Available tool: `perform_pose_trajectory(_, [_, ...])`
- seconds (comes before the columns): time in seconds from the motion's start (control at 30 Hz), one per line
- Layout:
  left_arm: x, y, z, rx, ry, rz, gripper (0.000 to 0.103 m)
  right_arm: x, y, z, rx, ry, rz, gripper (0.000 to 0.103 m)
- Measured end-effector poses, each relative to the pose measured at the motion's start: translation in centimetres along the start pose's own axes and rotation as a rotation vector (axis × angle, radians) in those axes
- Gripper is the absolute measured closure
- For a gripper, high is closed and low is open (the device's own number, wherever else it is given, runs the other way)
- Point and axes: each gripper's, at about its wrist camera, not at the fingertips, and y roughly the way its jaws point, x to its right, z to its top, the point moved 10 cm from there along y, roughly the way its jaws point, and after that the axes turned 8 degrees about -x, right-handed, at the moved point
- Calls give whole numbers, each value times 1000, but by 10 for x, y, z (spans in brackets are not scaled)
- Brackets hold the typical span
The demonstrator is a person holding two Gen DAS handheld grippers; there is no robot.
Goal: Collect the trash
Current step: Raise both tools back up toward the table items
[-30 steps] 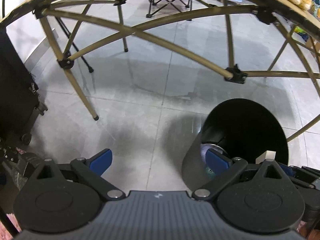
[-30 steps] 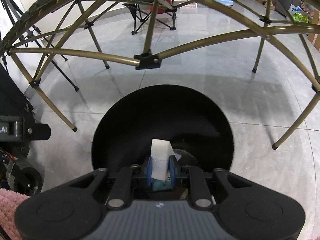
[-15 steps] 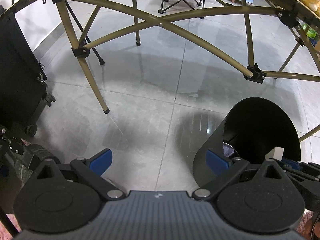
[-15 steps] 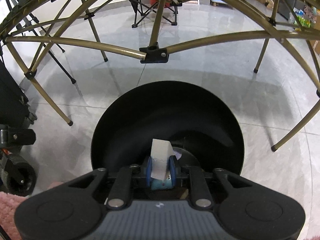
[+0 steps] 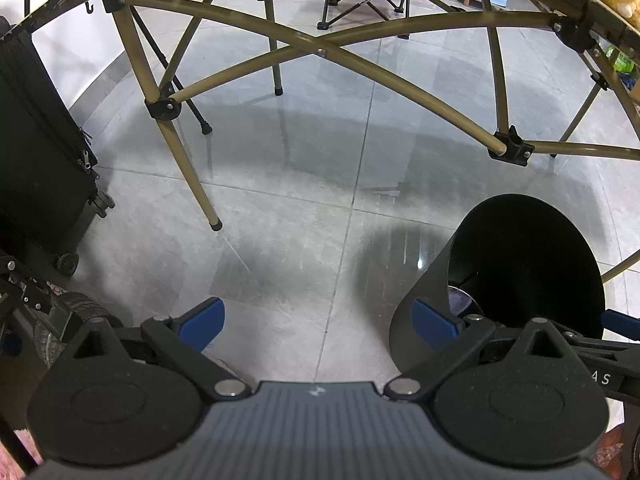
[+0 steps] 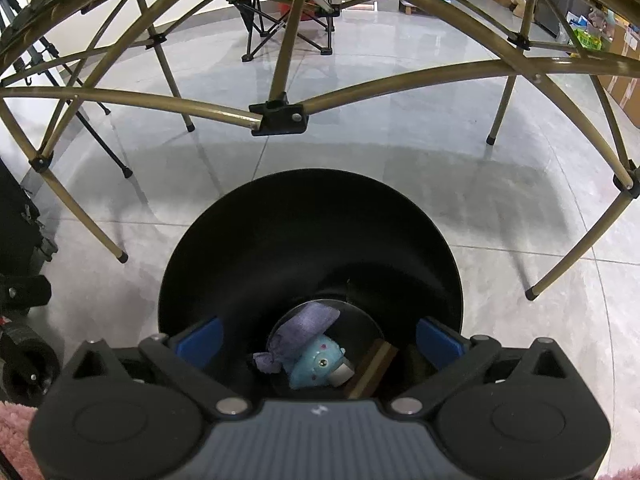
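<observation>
— Trash goes in that black bin (image 6: 310, 240), and the right gripper (image 6: 318, 336) hangs right over its mouth, pointing steeply down into it. Its jaws are swinging open, blue pads spread wide, with nothing between them.

— So where is the rubbish now?

— At the bottom of the bin. I can make out a purple cloth (image 6: 306, 322), a pale blue toy (image 6: 316, 362) with a little face on it, and a brown block (image 6: 372, 364) leaning beside them. I see nothing white among them from this angle, so anything else down there is hidden.

— And the other hand?

— The left gripper (image 5: 318, 320) is open too, holding nothing, off to the bin's left over bare grey floor tiles (image 5: 280, 240). In its view the bin (image 5: 520, 264) sits just beside its right finger.

— What would you tell the person to do?

— I'd say keep the right jaws spread until the hand is clear of the rim, then lift straight up rather than sideways; a sideways drag could catch the rim and tip the bin, which looks light. Mind the folding table frame (image 6: 280, 118) overhead as well, since its tan bars and black joint cross close above the bin.

— Anything left to collect?

— No loose litter on the tiles that I can see, only a black suitcase (image 5: 36, 160) at the left and a folding chair (image 6: 288, 12) far off. More may lie outside these views.
</observation>
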Motion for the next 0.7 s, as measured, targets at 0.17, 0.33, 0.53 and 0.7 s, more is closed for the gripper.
perform_pose_trajectory(0.17, [-2, -1, 2, 9, -3, 3, 1, -1, -4, 1, 8, -4, 2, 0])
perform_pose_trajectory(0.33, [-2, -4, 2, 21, 2, 8, 1, -2, -8, 1, 20, -9, -4, 0])
perform_pose_trajectory(0.53, [-1, -8, 5, 47, -1, 1, 1, -1, -13, 3, 42, -14, -9, 0])
perform_pose_trajectory(0.7, [3, -18, 7, 80, 4, -14, 1, 1, -24, 7, 80, -14, -12, 0])
